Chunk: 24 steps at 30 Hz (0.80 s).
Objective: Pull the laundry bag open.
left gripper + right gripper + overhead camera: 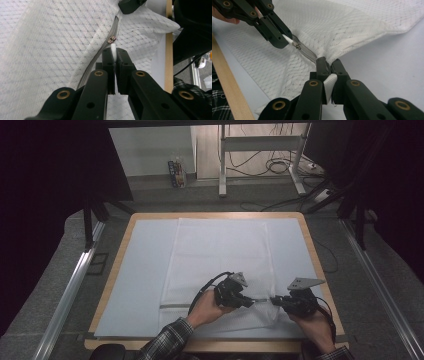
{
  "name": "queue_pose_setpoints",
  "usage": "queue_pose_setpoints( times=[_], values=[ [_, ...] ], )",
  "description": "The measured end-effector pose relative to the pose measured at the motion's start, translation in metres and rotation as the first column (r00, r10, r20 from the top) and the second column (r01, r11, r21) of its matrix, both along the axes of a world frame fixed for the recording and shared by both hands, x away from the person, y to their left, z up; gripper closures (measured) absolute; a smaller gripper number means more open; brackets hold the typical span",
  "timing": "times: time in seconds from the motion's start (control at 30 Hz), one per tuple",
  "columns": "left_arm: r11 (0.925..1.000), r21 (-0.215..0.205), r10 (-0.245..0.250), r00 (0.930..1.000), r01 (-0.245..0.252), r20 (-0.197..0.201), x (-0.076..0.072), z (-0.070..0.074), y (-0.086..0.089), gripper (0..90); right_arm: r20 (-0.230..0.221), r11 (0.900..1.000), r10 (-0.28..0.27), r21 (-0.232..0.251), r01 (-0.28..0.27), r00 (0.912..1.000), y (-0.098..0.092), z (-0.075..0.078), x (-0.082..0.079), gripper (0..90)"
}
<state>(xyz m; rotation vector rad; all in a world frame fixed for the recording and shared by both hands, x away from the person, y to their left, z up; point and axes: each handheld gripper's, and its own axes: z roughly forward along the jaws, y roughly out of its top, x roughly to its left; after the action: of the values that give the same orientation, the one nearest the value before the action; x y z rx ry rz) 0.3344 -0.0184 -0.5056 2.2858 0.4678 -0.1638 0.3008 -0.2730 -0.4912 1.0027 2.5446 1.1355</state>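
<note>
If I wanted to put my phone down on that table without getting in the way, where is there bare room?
Bare room: the pale blue mat left of the white mesh fabric bag, and a narrower strip right of it, toward the far edge. Crowded: the near right, where the left gripper and right gripper pinch the bag's zipper end.

Overhead view; two close gripper views

Both forearms entered from the frame's bottom edge. The left gripper point(248, 302) sat at lower centre, jaws clamped together, pointing right. The right gripper point(276, 301), lower right, faced it with jaws likewise clamped, tips close together.
</note>
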Motion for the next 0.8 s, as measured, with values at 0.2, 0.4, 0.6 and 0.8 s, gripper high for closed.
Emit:
queue_pose_setpoints(
  times=[0.2,0.4,0.6,0.8],
  values=[
    [0.9999,0.016,0.003,0.9999,-0.003,0.014,-0.002,0.000,0.003,87.6,0.015,1.000,-0.003,-0.024,0.003,0.9999,0.002,0.000,-0.001,86.5],
    [0.9999,0.007,0.011,0.9999,-0.011,-0.001,-0.002,0.001,0.010,87.6,0.013,1.000,-0.010,-0.023,0.010,0.9999,0.000,0.000,0.000,86.5],
    [0.9997,0.016,0.016,0.9999,-0.016,0.005,-0.004,0.000,0.014,87.6,0.011,1.000,-0.006,-0.030,0.006,0.9999,0.002,0.000,0.000,86.4],
    [0.9993,0.012,0.034,0.9994,-0.034,-0.003,-0.006,-0.001,0.021,87.6,0.006,1.000,-0.008,-0.022,0.009,0.9999,0.000,-0.001,0.000,86.4]
  ],
)
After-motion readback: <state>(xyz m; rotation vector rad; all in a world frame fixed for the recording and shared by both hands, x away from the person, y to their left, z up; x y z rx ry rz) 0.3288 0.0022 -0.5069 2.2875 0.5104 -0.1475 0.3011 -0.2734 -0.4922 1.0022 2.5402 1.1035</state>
